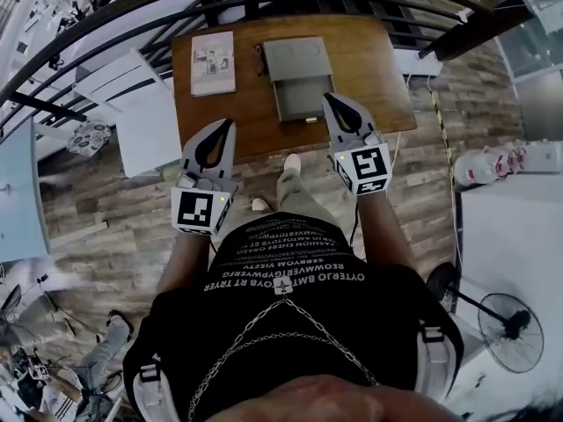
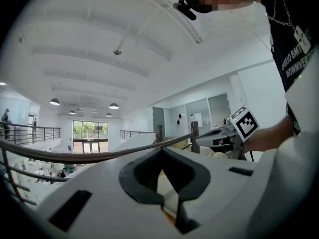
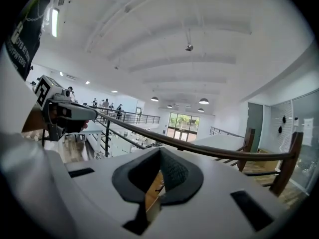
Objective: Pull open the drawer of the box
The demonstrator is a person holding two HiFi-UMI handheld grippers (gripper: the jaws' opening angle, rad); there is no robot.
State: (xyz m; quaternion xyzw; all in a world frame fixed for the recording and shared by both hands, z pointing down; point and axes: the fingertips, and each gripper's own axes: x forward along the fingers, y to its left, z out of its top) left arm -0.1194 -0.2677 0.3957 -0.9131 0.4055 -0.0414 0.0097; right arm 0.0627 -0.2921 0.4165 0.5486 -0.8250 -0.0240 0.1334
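Observation:
A grey box (image 1: pixel 296 60) lies on the brown wooden table (image 1: pixel 369 77), and its drawer (image 1: pixel 301 99) stands pulled out toward me. My right gripper (image 1: pixel 328 98) is shut and holds nothing; its tip hangs by the drawer's front right corner, apart from it. At the table's near edge, left of the drawer, my left gripper (image 1: pixel 230 123) is shut and also holds nothing. Both gripper views look out over the railing and up at the ceiling, so neither shows the box. The left gripper (image 2: pixel 161 151) sees the right one (image 2: pixel 224 136) beside it, and the right gripper (image 3: pixel 160 151) sees the left one (image 3: pixel 65 111).
A booklet (image 1: pixel 214 62) lies on the table left of the box. A dark curved railing (image 1: pixel 132 3) runs behind the table, over a drop to a lower floor. A white cabinet (image 1: pixel 145 117) stands left of the table, and a fan (image 1: pixel 510 328) is on the floor at the right.

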